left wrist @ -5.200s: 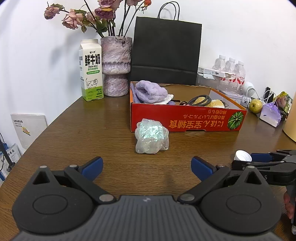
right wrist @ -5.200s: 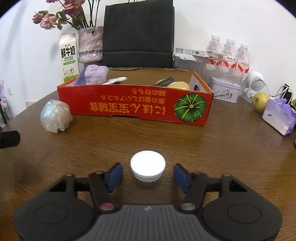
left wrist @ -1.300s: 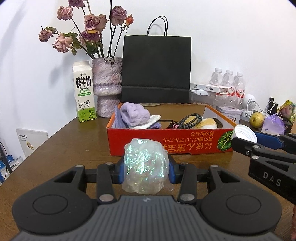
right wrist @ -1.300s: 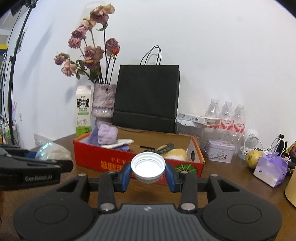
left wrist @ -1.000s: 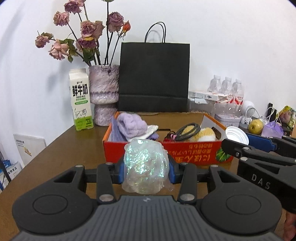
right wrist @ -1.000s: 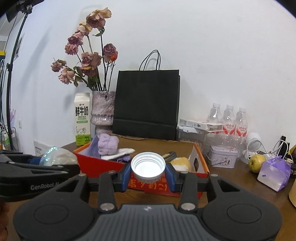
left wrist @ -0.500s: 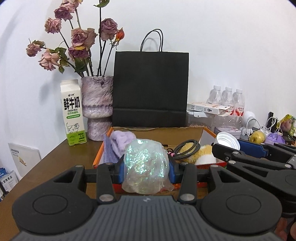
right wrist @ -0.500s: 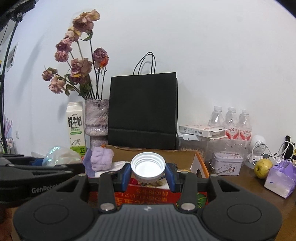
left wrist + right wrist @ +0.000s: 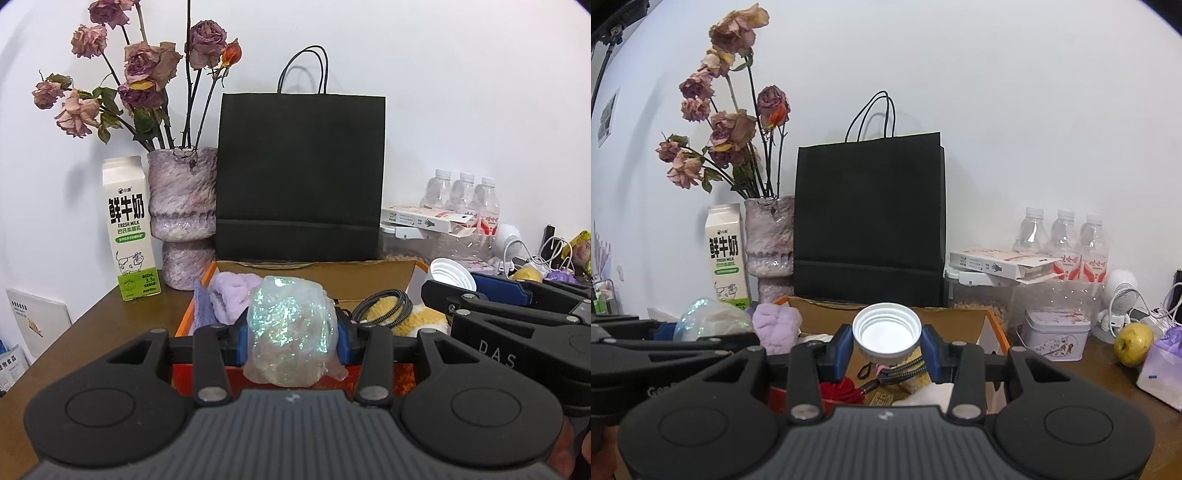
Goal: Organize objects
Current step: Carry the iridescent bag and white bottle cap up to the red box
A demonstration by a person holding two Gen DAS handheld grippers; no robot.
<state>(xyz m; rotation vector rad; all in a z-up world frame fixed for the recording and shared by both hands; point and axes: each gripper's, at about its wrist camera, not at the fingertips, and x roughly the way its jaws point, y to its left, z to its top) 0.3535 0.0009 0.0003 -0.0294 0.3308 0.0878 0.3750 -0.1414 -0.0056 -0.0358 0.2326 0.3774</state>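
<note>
The left gripper (image 9: 291, 338) is squeezing the shiny bag (image 9: 291, 332), and the right gripper (image 9: 886, 345) is squeezing the white cap (image 9: 886, 332). Both are hanging just over the red box's (image 9: 402, 373) near edge.

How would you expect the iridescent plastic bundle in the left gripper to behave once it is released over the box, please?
The iridescent bundle looks crinkled and bulges past the left gripper, so it is probably soft and light. Lumpy, it should settle rather than roll in the red box.

Right hand-held gripper (image 9: 886, 350) clamps white cap (image 9: 886, 334) (open side up) above red box (image 9: 995, 332).
</note>
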